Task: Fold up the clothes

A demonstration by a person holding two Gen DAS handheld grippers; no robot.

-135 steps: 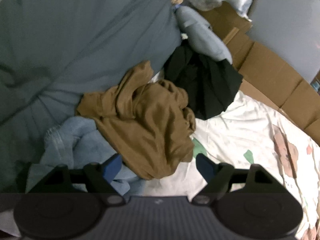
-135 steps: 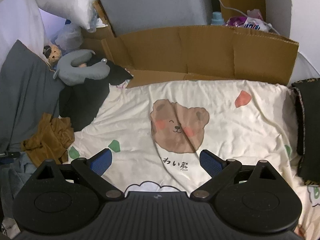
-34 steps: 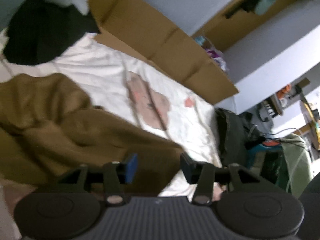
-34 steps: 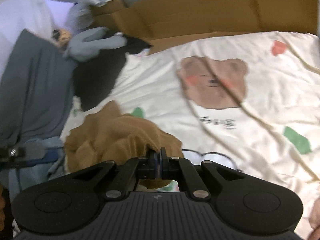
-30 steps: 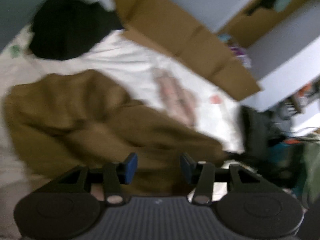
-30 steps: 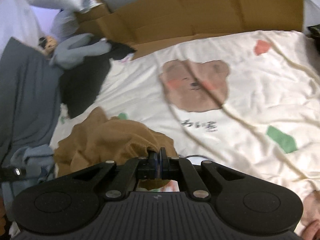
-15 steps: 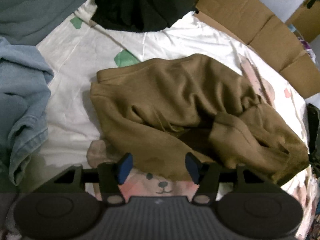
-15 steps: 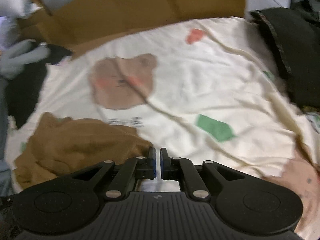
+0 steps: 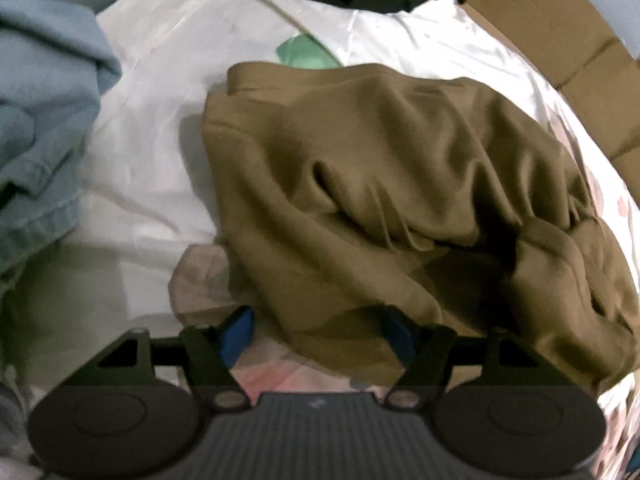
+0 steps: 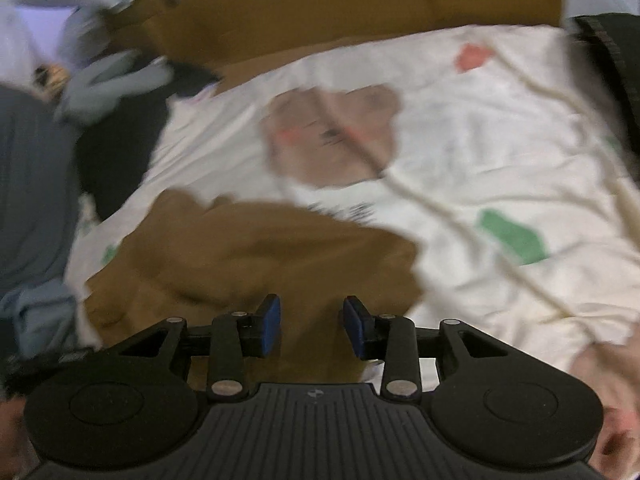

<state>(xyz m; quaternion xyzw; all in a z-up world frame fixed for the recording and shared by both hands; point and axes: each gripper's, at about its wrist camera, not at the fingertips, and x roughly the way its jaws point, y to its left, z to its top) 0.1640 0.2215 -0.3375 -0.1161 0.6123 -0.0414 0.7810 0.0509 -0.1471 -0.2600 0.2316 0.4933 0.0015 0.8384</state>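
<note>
Crumpled olive-brown knit garment (image 9: pixel 400 200), frame centre, lies released on my cartoon-printed cream bedsheet (image 9: pixel 160 140) for spreading; left gripper (image 9: pixel 316 330) and right gripper (image 10: pixel 312 326) have just been opening, gripping nothing.

bear-print sheet (image 10: pixel 460 128) | cardboard (image 10: pixel 360 12) behind | grey plush (image 10: pixel 112 80) left

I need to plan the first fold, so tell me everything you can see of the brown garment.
The brown garment is a soft, matte, olive-brown knit, lying crumpled in a loose heap on the cream printed bedsheet. Deep creases run across it; one straighter hemmed edge shows at its upper left. It covers part of a bear print. Both grippers hang open over its near edge, the left gripper and right gripper having just opened; neither grips it.
</note>
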